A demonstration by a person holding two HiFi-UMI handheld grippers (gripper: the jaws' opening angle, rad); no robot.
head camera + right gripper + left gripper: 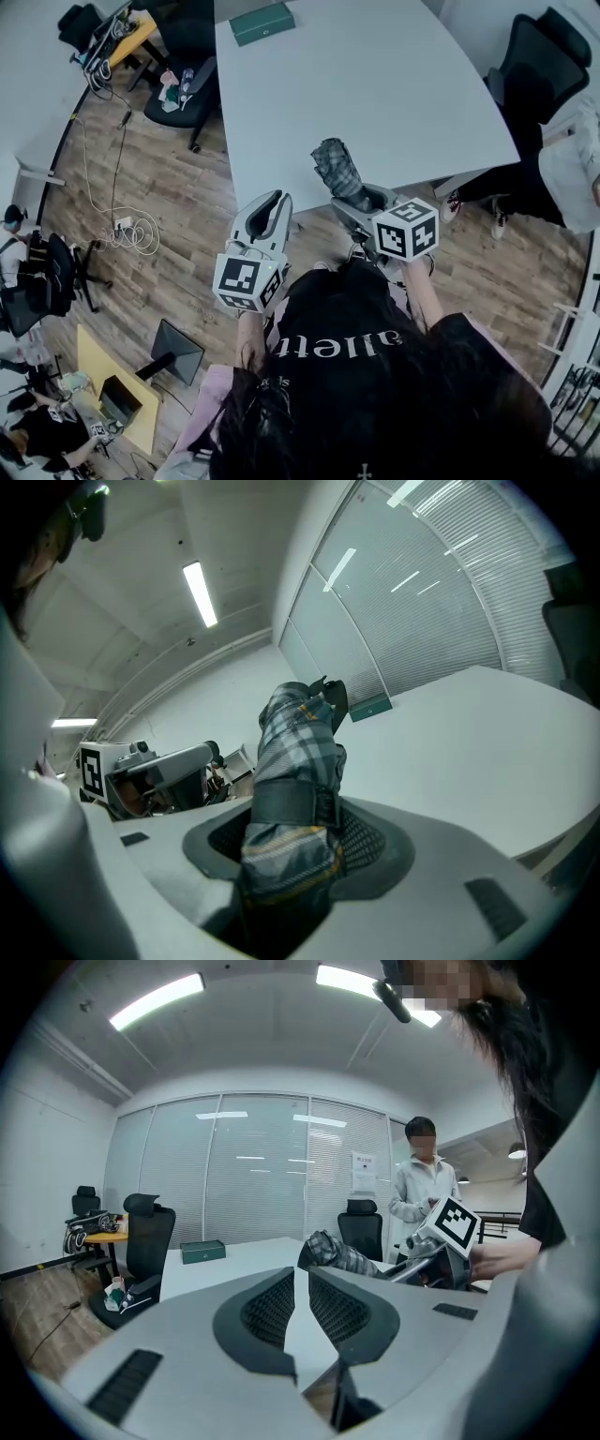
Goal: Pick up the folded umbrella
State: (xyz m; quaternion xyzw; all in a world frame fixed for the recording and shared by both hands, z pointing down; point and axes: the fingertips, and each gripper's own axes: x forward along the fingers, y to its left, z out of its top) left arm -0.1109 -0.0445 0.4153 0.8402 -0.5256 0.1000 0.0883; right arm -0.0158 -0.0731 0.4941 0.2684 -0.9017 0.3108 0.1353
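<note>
The folded umbrella [336,169], grey plaid with a dark strap round it, sticks out over the near edge of the white table [375,84]. My right gripper [361,199] is shut on its lower end. In the right gripper view the umbrella [295,752] rises from between the pads of the right gripper [292,832], tilted up above the tabletop. My left gripper [272,202] hangs to its left, off the table's edge. The left gripper [298,1297] holds nothing and its pads stand almost together. The umbrella [342,1253] shows to its right.
A green box [262,22] lies at the table's far edge. Black office chairs stand at the far left [187,56] and far right [539,56]. A person in white [572,169] sits by the table's right corner. Wooden floor lies below and to the left.
</note>
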